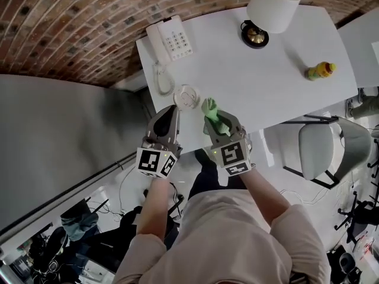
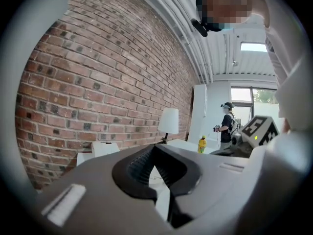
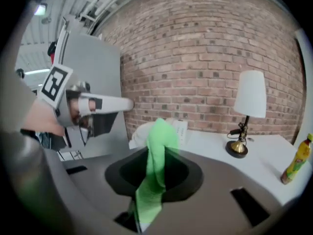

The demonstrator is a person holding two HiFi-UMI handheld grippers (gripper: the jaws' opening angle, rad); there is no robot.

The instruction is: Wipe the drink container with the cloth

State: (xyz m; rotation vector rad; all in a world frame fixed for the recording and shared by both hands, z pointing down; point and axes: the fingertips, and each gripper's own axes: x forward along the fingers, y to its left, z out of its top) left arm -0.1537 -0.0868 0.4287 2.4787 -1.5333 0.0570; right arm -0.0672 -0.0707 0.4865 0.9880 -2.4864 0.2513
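Right gripper (image 1: 218, 123) jaws clamp the green cloth (image 1: 211, 109), bottle (image 1: 320, 70) well apart.

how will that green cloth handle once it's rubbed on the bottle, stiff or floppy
Probably floppy: the green cloth droops in a twisted fold from the jaws of the right gripper. Likely light, since one pinch carries all of it. It may bunch rather than stay flat while wiping.

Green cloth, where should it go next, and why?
Probably a short way forward and left, onto the white round container just ahead. The right gripper is shut on the green cloth, which is close beside that container. The left gripper is shut and empty.
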